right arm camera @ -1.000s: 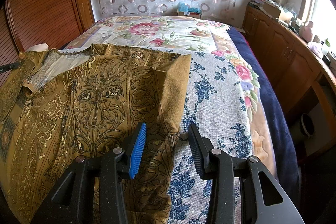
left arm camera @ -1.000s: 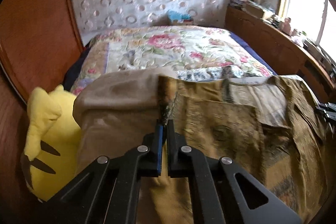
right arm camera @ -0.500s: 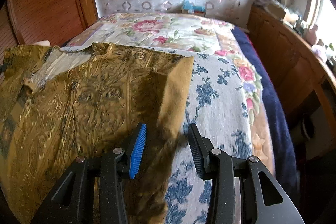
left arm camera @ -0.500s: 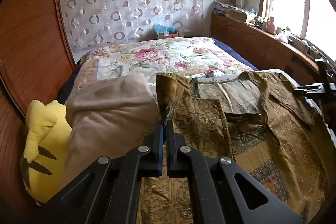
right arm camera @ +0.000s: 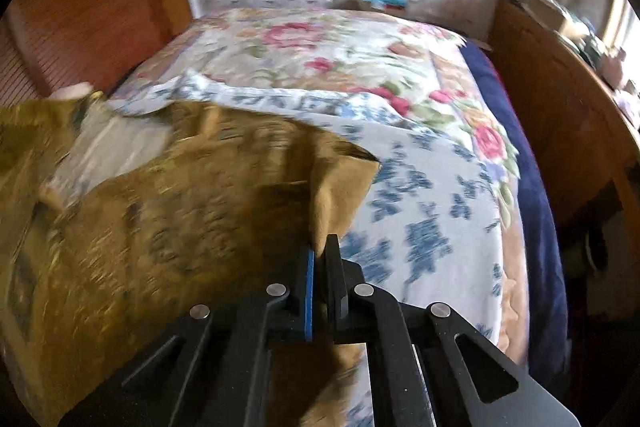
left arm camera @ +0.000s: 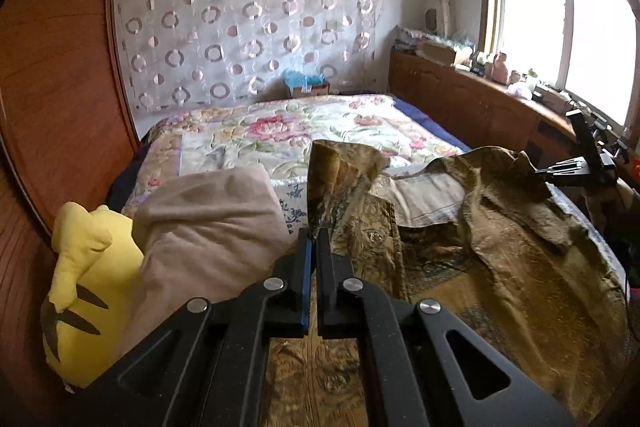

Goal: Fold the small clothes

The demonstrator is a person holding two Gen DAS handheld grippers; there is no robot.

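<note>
A gold patterned garment lies spread on the bed, its pale lining showing near the collar. My left gripper is shut on the garment's left edge, and that corner stands lifted above the fingertips. My right gripper is shut on the garment's right edge, which rises in a peak above the bed. In the left wrist view the right gripper shows at the far right, pinching the cloth. The right wrist view is blurred.
A beige pillow and a yellow plush toy lie at the left by the wooden headboard. A floral quilt covers the bed beyond. A wooden cabinet with small items runs along the right under the window.
The right gripper shut on the garment's right edge and lifted it. The left gripper raised its held corner, pulling it off the pillow toward the middle of the bed.
</note>
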